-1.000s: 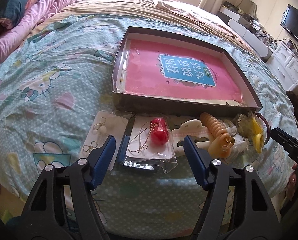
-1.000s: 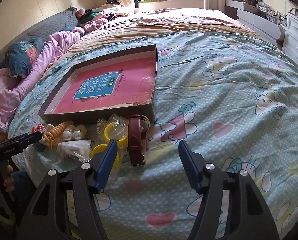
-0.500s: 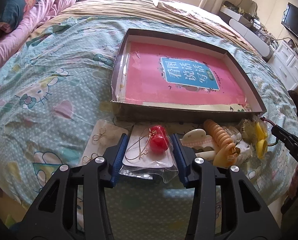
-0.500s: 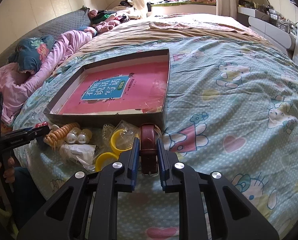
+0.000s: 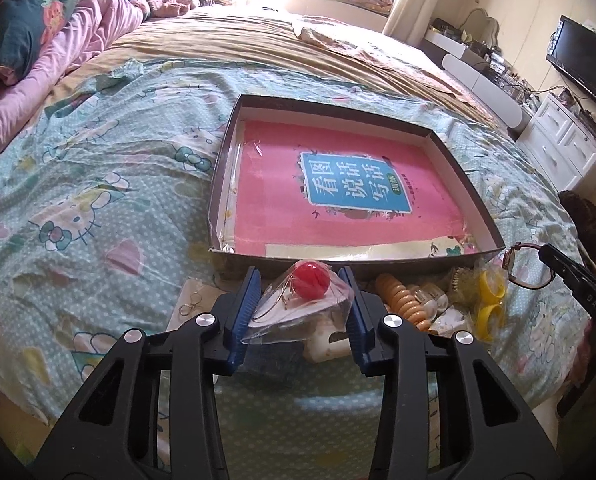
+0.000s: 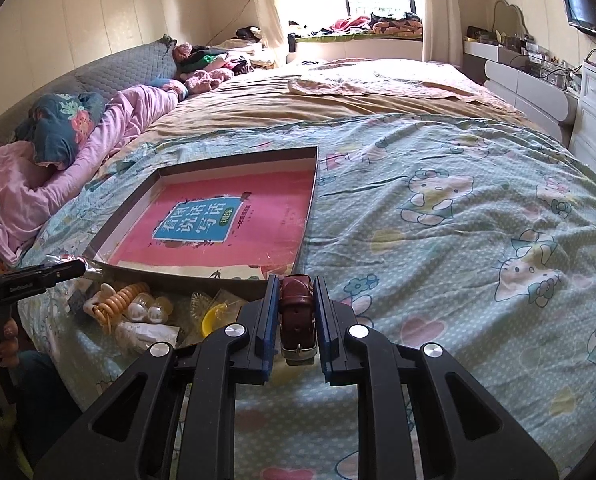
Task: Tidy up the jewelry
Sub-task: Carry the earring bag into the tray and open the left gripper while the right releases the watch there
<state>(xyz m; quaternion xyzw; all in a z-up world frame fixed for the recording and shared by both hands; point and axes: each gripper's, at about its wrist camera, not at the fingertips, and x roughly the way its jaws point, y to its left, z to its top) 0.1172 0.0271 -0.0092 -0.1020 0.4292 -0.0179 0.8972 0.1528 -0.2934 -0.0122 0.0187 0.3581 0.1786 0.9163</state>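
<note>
My left gripper point(image 5: 300, 296) is shut on a clear packet with a red ball earring point(image 5: 310, 280) and holds it lifted just before the near wall of the dark shallow box point(image 5: 218, 192). My right gripper point(image 6: 296, 308) is shut on a brown leather watch point(image 6: 296, 312), lifted near the box's right front corner; the watch also shows in the left wrist view point(image 5: 524, 268). A pink book cover point(image 5: 338, 196) lines the box.
Loose jewelry lies on the bed in front of the box: an orange spiral hair tie point(image 5: 404, 300), yellow bangles point(image 5: 488, 304), pearl pieces point(image 6: 148, 306), an earring card point(image 5: 192, 304). Pink bedding point(image 6: 98, 148) lies at the left, white drawers point(image 5: 566, 148) at the right.
Both grippers have risen off the bed with their items: the left lifted the earring packet, the right lifted the watch. One second ago both were open.
</note>
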